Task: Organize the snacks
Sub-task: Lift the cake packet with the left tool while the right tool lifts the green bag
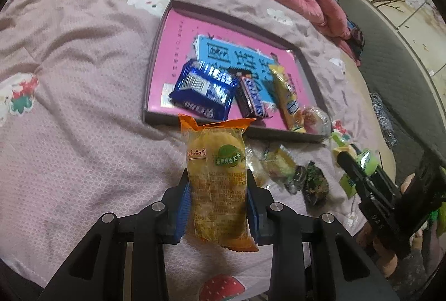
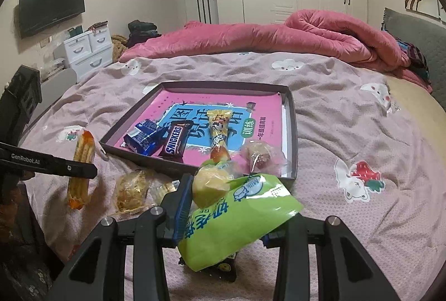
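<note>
On the pink bedsheet (image 2: 348,128), the sorting looks roughly half done, by my reading. At the left, the left gripper (image 1: 217,206) is clenched on an orange rice-cracker packet (image 1: 216,175), a crinkly clear-windowed sachet held upright above the sheet, near the tray's near edge but not yet in it. Further right, the shallow dark cardboard tray (image 2: 291,134), lined with a glossy pink and blue printed sheet, already holds a blue foil biscuit pack (image 2: 145,138), a brown Snickers bar (image 2: 174,145), a long yellow tube-shaped snack (image 2: 220,131) and a round clear-wrapped pastry (image 2: 260,156), lying side by side along its near side. Outside it, near the front wall, a golden wrapped cake (image 2: 131,191) and a small dark green sweet (image 1: 315,181) remain loose on the soft, wrinkled fabric. At the right, the right gripper (image 2: 223,214) grasps a limp, shiny green milk-candy bag (image 2: 237,220), with a pale yellow wrapped sweet (image 2: 209,184) resting beside its left pad. Both held items and the loose ones still need placing.
</note>
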A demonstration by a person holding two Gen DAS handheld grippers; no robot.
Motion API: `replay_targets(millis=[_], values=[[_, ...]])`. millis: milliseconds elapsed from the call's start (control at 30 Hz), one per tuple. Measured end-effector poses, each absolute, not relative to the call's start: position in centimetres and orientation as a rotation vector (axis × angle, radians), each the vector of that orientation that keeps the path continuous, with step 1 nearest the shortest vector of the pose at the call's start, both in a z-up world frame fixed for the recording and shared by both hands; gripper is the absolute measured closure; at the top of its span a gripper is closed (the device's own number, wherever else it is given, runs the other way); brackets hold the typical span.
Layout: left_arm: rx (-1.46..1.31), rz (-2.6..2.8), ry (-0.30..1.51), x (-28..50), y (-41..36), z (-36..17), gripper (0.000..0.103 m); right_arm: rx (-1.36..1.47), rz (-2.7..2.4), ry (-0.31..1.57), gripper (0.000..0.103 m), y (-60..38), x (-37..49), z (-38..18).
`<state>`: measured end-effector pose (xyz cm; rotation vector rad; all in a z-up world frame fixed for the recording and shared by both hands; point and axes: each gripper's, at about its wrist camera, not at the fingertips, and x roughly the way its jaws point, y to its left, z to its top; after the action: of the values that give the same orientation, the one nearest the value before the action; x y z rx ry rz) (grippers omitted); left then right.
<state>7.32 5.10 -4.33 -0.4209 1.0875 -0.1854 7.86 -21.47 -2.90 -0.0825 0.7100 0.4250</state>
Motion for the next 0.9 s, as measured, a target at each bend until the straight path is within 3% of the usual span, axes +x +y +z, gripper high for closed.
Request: replay_targets(millis=[900], values=[[-0.348,-0.202,0.999,9.3,2.5,-0.2,0.067,-0.078,0.451,0.653,0.063,-20.1,8.3,-1.9]])
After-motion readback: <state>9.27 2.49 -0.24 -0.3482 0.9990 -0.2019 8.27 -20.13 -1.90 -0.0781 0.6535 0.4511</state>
